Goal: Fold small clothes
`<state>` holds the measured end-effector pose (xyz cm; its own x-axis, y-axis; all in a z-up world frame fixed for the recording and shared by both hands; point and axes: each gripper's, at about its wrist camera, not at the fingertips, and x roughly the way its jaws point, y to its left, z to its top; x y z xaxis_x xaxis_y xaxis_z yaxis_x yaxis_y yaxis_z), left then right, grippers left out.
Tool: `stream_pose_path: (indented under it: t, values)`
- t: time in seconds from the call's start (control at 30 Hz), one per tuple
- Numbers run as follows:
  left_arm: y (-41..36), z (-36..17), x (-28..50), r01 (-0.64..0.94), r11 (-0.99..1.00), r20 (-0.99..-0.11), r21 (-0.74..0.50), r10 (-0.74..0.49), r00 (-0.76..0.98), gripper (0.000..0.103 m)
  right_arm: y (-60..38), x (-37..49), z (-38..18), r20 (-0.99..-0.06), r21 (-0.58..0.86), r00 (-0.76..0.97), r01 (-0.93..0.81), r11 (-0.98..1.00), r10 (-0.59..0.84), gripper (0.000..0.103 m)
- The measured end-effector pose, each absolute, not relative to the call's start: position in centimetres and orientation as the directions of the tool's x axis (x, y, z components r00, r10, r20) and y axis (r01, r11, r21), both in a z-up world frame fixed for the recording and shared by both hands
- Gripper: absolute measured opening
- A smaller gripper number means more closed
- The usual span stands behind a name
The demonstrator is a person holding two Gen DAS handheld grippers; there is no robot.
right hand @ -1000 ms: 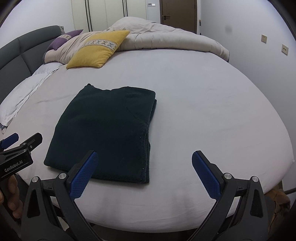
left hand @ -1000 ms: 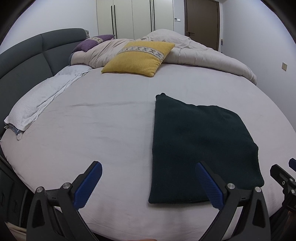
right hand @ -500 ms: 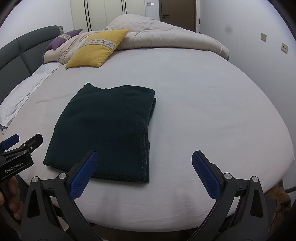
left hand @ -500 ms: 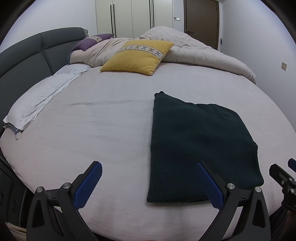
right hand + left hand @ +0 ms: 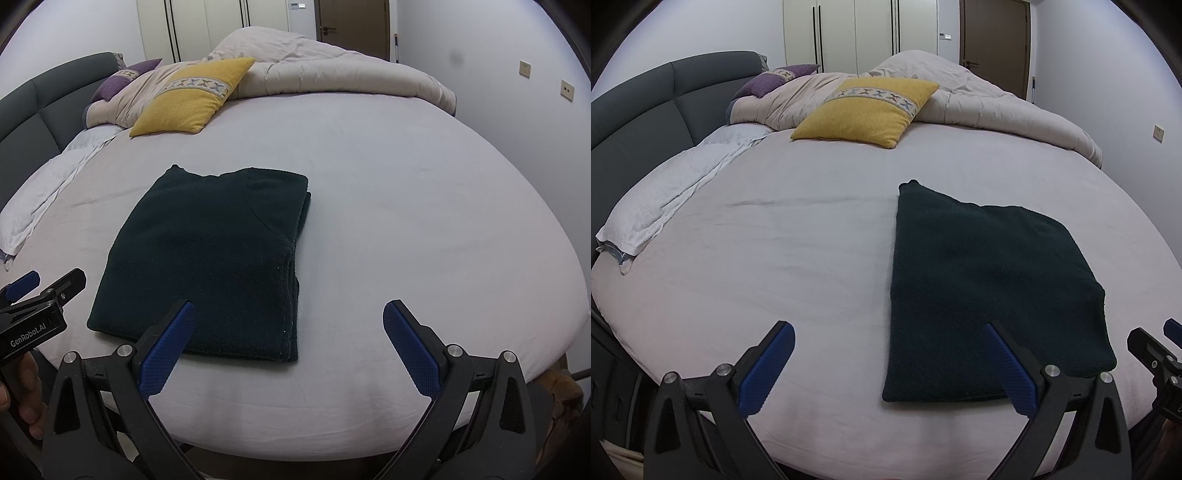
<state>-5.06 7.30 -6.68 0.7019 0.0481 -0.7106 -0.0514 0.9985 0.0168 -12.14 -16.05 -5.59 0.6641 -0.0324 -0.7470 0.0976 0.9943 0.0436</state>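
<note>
A dark green knitted garment (image 5: 990,284) lies folded into a flat rectangle on the bed's pale sheet (image 5: 783,258), near the front edge. It also shows in the right wrist view (image 5: 214,254), with layered edges on its right side. My left gripper (image 5: 890,365) is open and empty, held at the bed's front edge, its right finger over the garment's near left corner. My right gripper (image 5: 288,343) is open and empty, its left finger over the garment's near right corner. Neither touches the cloth.
A yellow cushion (image 5: 868,110), a purple pillow (image 5: 779,79) and a bunched beige duvet (image 5: 997,107) lie at the bed's far side. A folded white cloth (image 5: 665,206) lies along the left by the grey headboard (image 5: 639,107). Wardrobes and a door stand behind.
Both grippers have stayed open and nearly still; the views shift only slightly, the garment sitting marginally closer and unmoved on the bed.
</note>
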Motion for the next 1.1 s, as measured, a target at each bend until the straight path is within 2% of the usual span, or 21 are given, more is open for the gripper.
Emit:
stream_pose_path:
  t: [1.1]
  values:
    - [7.37, -6.77, -5.1, -0.051, 0.999, -0.714, 0.012, 0.044, 0.699, 0.103, -15.64, -12.05, -5.93, -0.752, 0.056, 0.659, 0.104, 0.993, -0.026, 0.103]
